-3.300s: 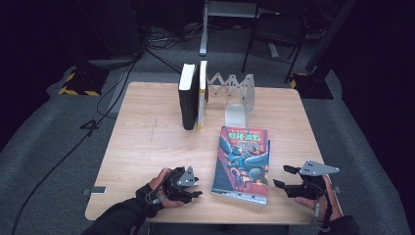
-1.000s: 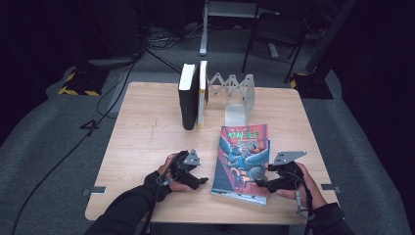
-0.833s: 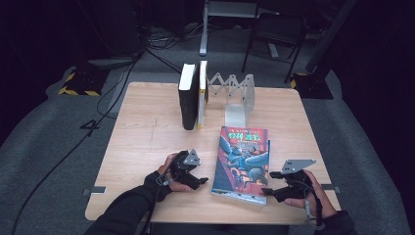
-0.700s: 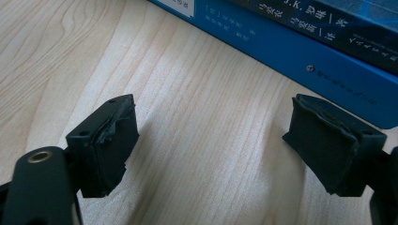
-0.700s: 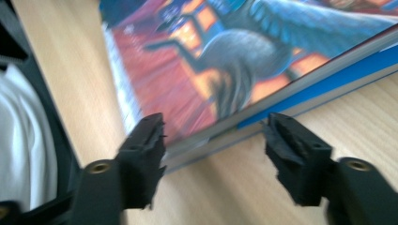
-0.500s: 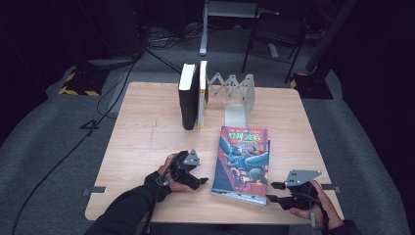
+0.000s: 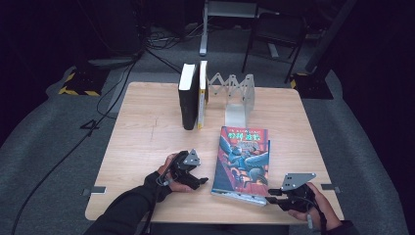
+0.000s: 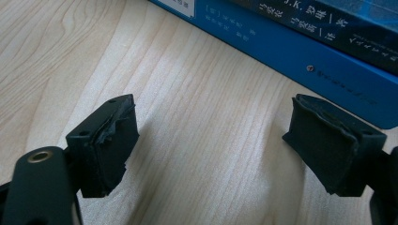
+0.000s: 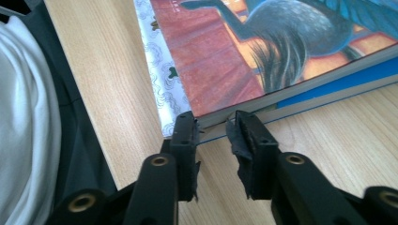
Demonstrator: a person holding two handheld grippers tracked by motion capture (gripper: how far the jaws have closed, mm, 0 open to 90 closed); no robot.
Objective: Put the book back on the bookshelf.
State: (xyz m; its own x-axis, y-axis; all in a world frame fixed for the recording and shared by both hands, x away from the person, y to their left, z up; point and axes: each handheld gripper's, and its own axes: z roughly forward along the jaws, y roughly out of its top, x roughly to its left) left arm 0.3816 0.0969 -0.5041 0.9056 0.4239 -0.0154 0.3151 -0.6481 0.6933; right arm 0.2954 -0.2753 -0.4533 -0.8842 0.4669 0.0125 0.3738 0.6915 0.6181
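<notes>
right gripper [image 9: 213, 129] low at the table's [image 7: 147, 127] near edge, jaws narrowed to a small gap and set at the near right corner of the illustrated book [image 7: 243, 164]; tips touch or nearly touch the page edge under the cover, not clamped on anything that I can see. Likely placed there to pry or pinch that corner up, since the book lies flat and gives no other grab point. left gripper [image 8: 211, 140] rests on the wood just left of the book's blue spine [image 8: 300, 51], jaws wide apart, holding nothing; looks parked to brace the spine side so the book won't slide when the corner is lifted. Book sits cover up on the near right part of the table, long axis running near to far with a slight tilt, title end pointing away toward the metal rack [image 7: 235, 95]. Farther back two books [image 7: 193, 100] stand upright just left of that rack, probably where this one goes
</notes>
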